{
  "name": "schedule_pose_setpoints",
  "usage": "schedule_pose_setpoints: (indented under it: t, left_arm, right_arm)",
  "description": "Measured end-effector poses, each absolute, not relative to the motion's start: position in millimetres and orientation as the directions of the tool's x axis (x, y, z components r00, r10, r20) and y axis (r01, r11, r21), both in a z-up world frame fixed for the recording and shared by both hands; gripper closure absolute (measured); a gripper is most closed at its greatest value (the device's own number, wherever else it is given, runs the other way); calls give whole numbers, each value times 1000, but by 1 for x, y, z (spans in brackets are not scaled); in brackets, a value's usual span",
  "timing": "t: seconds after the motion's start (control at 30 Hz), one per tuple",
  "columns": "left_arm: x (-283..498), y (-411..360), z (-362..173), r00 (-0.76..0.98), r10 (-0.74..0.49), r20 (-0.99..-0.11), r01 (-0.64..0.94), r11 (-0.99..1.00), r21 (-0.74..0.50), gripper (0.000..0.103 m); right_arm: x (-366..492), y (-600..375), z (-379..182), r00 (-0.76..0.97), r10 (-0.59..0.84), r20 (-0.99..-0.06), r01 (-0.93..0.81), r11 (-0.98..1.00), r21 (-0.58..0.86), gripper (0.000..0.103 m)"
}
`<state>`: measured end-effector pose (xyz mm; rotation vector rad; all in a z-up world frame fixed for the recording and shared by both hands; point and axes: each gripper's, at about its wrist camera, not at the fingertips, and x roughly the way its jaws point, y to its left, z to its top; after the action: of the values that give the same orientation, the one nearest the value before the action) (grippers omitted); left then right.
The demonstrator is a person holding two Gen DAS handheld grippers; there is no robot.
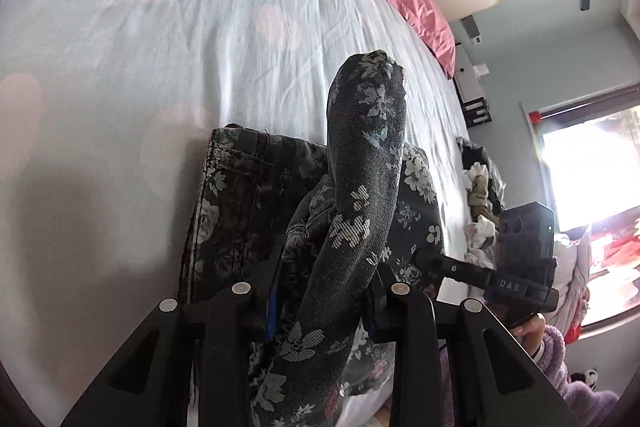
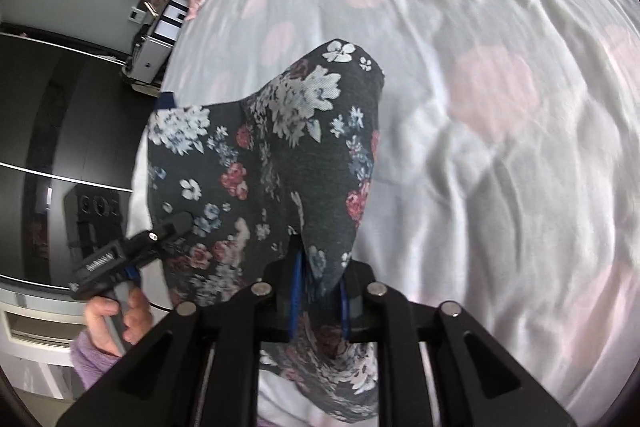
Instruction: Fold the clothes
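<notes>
Holding the floral trousers (image 1: 352,211) in both grippers, you have them raised partly off the bed (image 1: 160,47) – your left gripper (image 1: 320,291) has its jaws pinching a rolled leg of the dark flowered cloth, which stands up and away from the camera with its hem end free in the air. Below it in the left wrist view, the waist part with its stitched pocket lies flat on the pale blue sheet with pink spots. Your right gripper (image 2: 320,287) has its jaws pressed together on another fold of the same garment, the cloth draped up over the blue pads (image 2: 298,291) and hanging in a peak above the sheet. Each wrist view shows the other gripper at the edge of the garment, so you are holding it at two places fairly near each other. As to progress, I would judge the fold to be in mid-course: part of the trousers rests on the bed, part is lifted and bunched, and nothing yet lies as a neat flat stack. What remains, by my reading, is to lay the lifted portion down squarely over the flat part and smooth it. A heap of other clothes (image 1: 480,195) sits at the far edge of the bed near the window – these look unfolded.
</notes>
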<state>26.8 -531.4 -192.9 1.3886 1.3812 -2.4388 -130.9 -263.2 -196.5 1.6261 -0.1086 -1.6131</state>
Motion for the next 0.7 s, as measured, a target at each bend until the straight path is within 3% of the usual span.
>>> schedule_pose_setpoints:
  t: [0.17,0.27,0.37,0.57,0.67,0.7]
  left_arm:
    - [14,-525,-203,-566,325,-758,415,-682,-602,71]
    - [12,-526,-211,-552,321,-770,428,-683,-592,71]
    - [12,-528,-217,-544,324,-774,431,-684,-589,71]
    - [16,-526,-219,-561,334,-757,408,-684,-604,66]
    - [23,-525,-211,-573,325,-752,390,-699,-599,57]
    - [28,-526,-205,-575,299,-762,396,-713,-579,48]
  right_arm:
    - [-119,-245,-183,-6,-509,-861,579,-703,412,79]
    - [-105,-236,-157,-175,-509,-843,650,-702,289,79]
    - [-83,-259,-145,-149,-582,-799,724,-615,312,79]
    - [-64,-309,-186,-75,-520,-851,729,-610,309,83]
    - [-71,-309,-215,-34,-485,-874,706,-630,322,87]
    - [-73,-309,-217,-30,-489,-872,702,-631,329,93]
